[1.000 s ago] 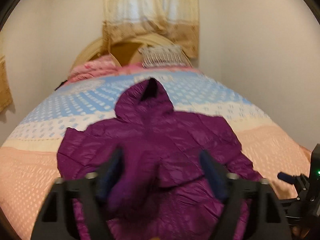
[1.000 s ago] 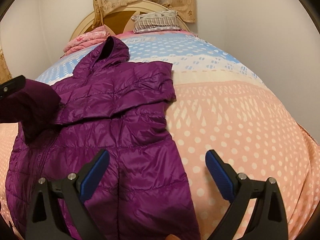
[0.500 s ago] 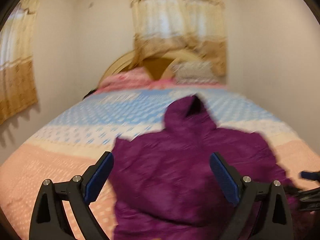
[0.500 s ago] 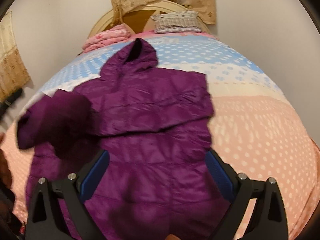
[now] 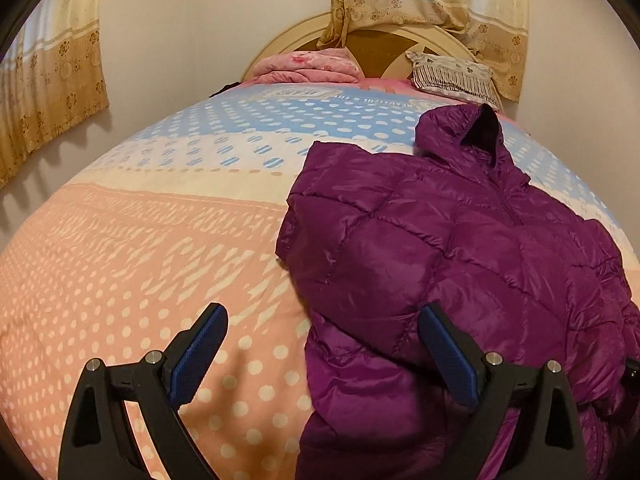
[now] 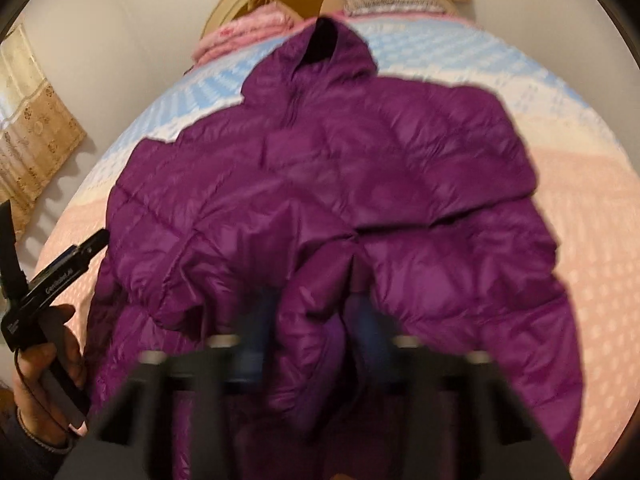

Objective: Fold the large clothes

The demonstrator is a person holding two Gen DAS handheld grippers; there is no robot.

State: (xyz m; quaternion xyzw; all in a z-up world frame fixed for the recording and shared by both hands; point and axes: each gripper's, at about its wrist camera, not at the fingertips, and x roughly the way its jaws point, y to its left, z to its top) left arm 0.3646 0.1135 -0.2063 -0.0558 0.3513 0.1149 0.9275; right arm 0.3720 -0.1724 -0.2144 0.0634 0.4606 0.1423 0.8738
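A: Left wrist view first. The purple jacket point(image 5: 460, 264) lies on the bed point(image 5: 132, 264), its hood toward the headboard point(image 5: 384, 46), both sleeves already laid across its front. The left gripper point(image 5: 322, 356) stands wide apart with nothing between its pads; one finger hangs over bare bedspread beside the jacket's edge, the other over the quilted side panel.

B: So what is the risk there?

A: If it comes down like that, I think it straddles the jacket's edge and may pinch the bedspread along with the shell. Lifting then would drag the cover and skew the fold.

B: And the right wrist view?

A: Blurred low down, but the right gripper point(image 6: 314, 328) has its jaws closing, with a bunched ridge of jacket fabric near the hem between them. Whether the pads already press on it I cannot tell. The left hand point(image 6: 44, 364) shows at the jacket's left edge, holding its tool.

B: What goes wrong from that?

A: The shell looks slick and puffy. A bite on the top layer only could slip out mid-lift, or raise one layer and leave the folded sleeves to slide off the jacket's front.
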